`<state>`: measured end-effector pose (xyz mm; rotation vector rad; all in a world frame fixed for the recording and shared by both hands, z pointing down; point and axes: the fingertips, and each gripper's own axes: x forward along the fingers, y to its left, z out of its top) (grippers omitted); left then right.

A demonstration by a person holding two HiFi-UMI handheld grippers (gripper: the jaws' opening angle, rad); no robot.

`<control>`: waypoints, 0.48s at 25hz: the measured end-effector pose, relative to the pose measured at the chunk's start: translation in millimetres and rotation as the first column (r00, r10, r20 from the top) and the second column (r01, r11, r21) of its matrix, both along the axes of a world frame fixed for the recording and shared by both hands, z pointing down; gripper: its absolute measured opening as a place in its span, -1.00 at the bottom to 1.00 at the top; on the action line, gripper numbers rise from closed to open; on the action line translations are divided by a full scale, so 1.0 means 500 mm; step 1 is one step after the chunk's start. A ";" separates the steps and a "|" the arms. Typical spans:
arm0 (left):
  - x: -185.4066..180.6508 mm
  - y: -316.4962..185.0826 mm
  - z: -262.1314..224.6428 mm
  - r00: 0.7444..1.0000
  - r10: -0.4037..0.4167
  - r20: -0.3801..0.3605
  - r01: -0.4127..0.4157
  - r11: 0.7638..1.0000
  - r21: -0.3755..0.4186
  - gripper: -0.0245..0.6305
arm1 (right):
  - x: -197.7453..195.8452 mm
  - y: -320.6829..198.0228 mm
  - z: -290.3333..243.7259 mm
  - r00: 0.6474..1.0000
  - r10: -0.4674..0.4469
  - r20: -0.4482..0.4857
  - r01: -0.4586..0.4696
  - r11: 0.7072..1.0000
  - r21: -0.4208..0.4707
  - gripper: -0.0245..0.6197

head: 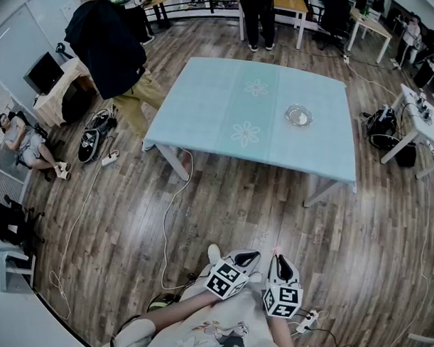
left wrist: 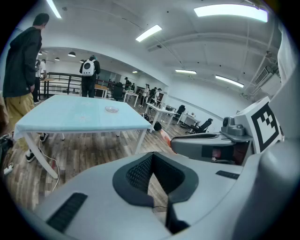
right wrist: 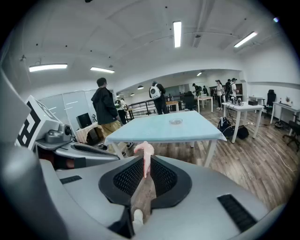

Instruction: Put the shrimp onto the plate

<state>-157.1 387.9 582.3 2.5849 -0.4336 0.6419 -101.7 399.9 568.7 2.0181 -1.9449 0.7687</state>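
- While I stood well back from the table (head: 205,98), my right gripper (right wrist: 145,161) pinched the pink shrimp (right wrist: 144,151) between its tips, part of it poking out past the pads.
- My left gripper (left wrist: 151,157) was pressed together on nothing, just left of the right one.
- The plate (head: 298,116) sat on the table's far right part, well apart from me.
- I judged the carry needed a steady, level pinch, then a low release over the plate's middle.
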 end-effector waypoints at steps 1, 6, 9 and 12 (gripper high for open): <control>0.006 0.020 0.003 1.000 0.006 0.005 -0.006 1.000 0.007 -0.90 | 0.007 0.015 0.001 1.000 0.003 0.006 -0.003 1.000 0.000 -0.72; 0.027 0.097 0.019 1.000 -0.007 0.027 0.007 1.000 0.015 -0.90 | 0.045 0.073 -0.005 1.000 -0.015 0.019 0.014 1.000 0.018 -0.72; 0.036 0.123 0.027 0.999 -0.015 0.033 0.014 1.000 0.024 -0.90 | 0.054 0.092 -0.015 0.999 -0.033 0.024 0.032 0.998 0.054 -0.72; 0.058 0.133 0.020 0.999 0.002 0.032 -0.004 0.999 0.047 -0.90 | 0.065 0.093 -0.030 0.999 -0.052 0.005 0.051 0.995 0.088 -0.72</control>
